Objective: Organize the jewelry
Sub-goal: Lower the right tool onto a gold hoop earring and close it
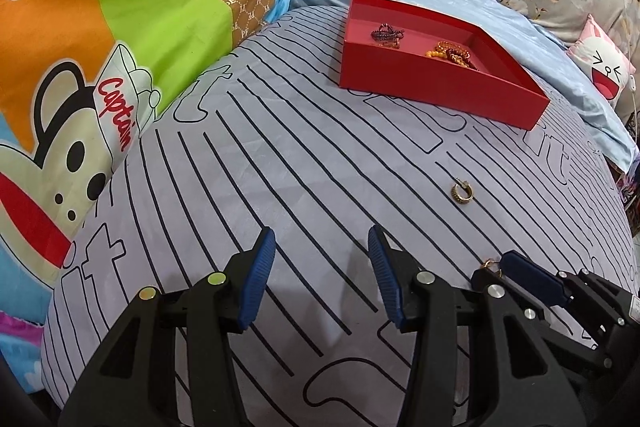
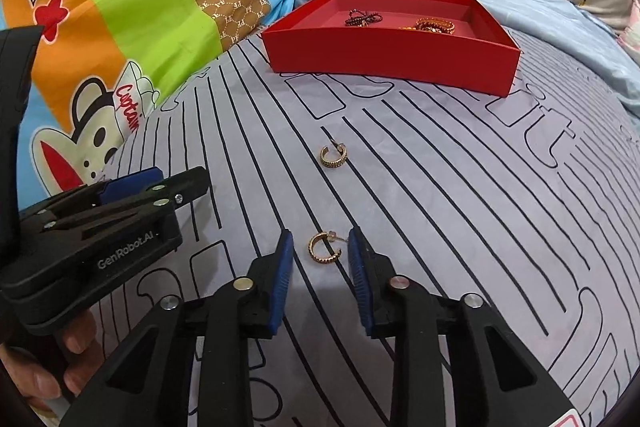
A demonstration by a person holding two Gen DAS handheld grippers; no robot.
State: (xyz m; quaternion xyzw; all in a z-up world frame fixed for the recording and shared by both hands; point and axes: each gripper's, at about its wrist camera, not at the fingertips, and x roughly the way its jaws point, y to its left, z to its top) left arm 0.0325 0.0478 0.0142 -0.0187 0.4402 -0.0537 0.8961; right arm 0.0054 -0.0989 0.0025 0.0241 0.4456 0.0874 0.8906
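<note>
striped bedsheet (image 2: 440, 187) | right gripper (image 2: 320, 255) is straddling the near gold earring (image 2: 323, 250), fingers narrow, not pinching yet | left gripper (image 1: 322, 267) is idling half-open, empty | better squeezing gently, then heading for the red tray (image 2: 392, 67)

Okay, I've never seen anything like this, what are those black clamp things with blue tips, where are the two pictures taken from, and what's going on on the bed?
They are two hand-held grippers, each carrying a camera that looks along its fingers. One picture comes from the left gripper, open over bare striped bedding. The other comes from the right gripper, whose jaws straddle a gold hoop earring without squeezing it yet. A second earring lies farther on. The red tray already holds beaded bracelets. Nothing is held.
</note>
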